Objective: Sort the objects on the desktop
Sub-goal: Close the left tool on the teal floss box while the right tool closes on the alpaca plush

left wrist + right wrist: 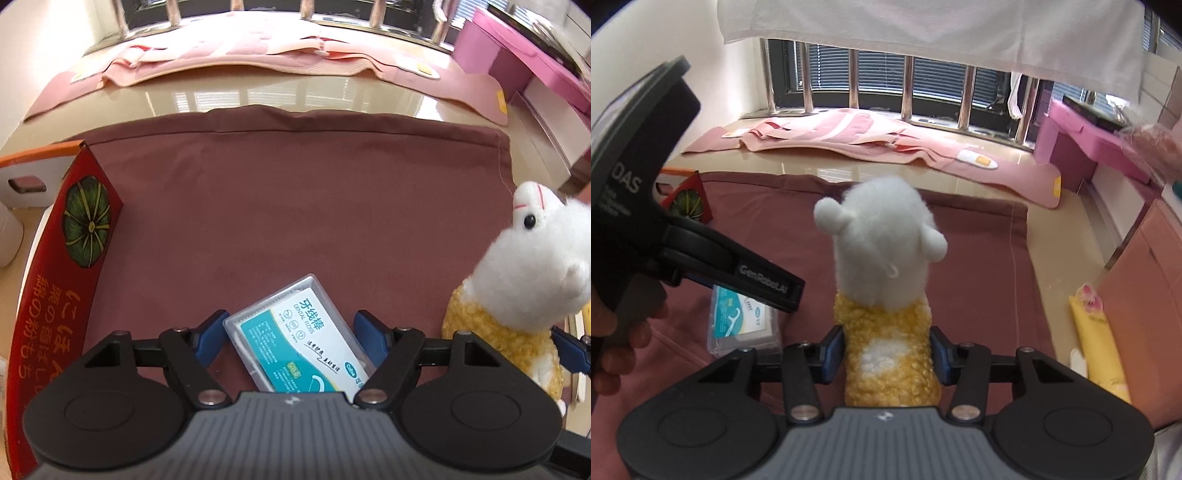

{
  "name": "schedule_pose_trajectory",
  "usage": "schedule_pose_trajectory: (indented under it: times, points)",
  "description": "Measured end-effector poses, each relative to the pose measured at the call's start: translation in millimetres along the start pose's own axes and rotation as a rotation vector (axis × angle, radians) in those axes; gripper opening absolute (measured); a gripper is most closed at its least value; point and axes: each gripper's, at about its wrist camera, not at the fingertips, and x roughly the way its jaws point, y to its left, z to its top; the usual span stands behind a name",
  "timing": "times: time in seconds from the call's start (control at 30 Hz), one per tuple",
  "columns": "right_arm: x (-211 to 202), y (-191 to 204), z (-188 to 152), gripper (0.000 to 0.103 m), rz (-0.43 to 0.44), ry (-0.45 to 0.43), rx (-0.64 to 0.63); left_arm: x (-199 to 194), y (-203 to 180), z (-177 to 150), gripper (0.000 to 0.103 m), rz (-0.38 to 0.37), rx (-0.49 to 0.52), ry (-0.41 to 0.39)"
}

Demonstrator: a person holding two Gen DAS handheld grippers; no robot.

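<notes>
Left gripper [291, 338] spread around the dental floss box [295, 336]; right gripper [886, 354] pinching the plush alpaca [886, 295].

I took the premises for a private home, most likely a bedroom or living room with a bay window. From my right wrist camera I noted a barred window [886, 88] with blinds behind it, a polished stone sill [827, 168] below, and pink fabric [849, 138] laid across that sill. White cloth [923, 26] hung overhead, as laundry would. The work surface carried a maroon cloth [295, 192]. A pink storage box [1082, 144] stood at the right, and a printed snack carton [70, 266] at the left.
</notes>
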Motion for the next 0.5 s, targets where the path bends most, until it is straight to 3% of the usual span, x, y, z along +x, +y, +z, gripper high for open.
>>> schedule_pose_trajectory:
  times: [0.27, 0.5]
  points:
    - [-16.9, 1.4, -14.7, 0.047, -0.008, -0.041, 0.066, -1.1, 2.3, -9.6, 0.075, -0.01, 0.09, -0.024]
    - [-33.9, 0.5, -28.7, 0.047, -0.003, -0.061, 0.117, -8.5, -0.9, -14.9, 0.067, -0.011, 0.14, -0.06]
